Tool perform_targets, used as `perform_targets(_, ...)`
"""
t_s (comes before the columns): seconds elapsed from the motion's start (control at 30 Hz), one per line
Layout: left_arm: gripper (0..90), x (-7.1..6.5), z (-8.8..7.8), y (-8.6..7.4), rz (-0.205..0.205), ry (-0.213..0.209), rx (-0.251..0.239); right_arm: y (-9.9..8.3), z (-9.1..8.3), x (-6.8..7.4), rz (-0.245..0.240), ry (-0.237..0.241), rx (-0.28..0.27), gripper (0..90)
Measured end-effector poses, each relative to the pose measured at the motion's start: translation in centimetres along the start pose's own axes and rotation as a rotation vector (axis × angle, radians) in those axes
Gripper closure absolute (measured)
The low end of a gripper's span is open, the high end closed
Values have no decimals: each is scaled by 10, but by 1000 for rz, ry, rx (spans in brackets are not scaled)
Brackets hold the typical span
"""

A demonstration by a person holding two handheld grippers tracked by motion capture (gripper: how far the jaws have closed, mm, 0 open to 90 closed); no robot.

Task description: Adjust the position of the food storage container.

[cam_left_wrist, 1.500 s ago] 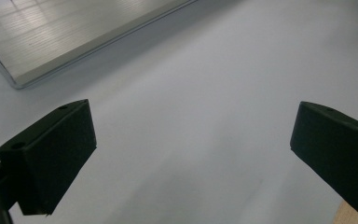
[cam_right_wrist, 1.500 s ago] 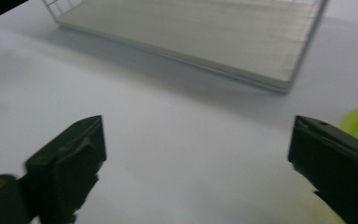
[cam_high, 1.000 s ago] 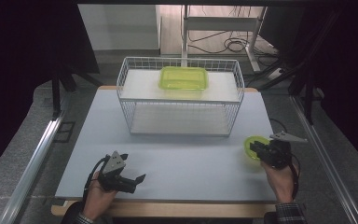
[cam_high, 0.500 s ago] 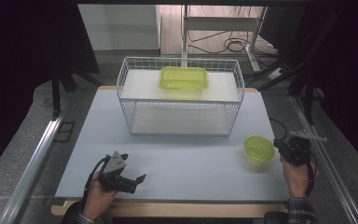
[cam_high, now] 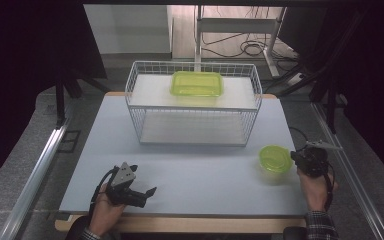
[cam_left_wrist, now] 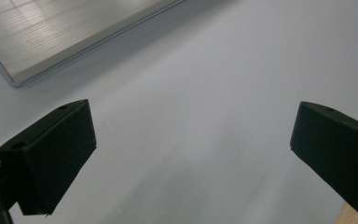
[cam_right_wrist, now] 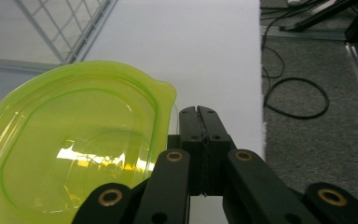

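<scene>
R claw (cam_right_wrist: pixel 199 112) shut beside round green container (cam_right_wrist: pixel 70 144).

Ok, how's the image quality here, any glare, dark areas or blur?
High view: evenly lit table, surroundings nearly black. Right gripper view: bright glare on the green lid, which looks soft up close. Left gripper view: sharp black tongs, faint shadows on the table.

Left gripper (cam_high: pixel 147 192) fingers apart, right gripper (cam_right_wrist: pixel 199 112) fingers pressed together.
</scene>
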State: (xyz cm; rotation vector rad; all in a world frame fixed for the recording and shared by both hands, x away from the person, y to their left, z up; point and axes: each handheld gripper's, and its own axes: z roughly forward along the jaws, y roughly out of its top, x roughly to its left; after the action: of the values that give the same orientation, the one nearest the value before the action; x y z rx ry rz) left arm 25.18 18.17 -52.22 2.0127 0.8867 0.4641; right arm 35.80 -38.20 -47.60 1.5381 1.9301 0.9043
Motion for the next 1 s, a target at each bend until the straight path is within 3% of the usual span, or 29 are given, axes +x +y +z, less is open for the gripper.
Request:
perform_targets(0.27, 0, 0, 0, 0, 3, 0, 3, -1, 2, 15, 3, 48, 22, 893)
perform_targets(1.0, 0, -1, 0, 0, 7, 0, 5, -3, 9, 92, -80, 233, 70, 893)
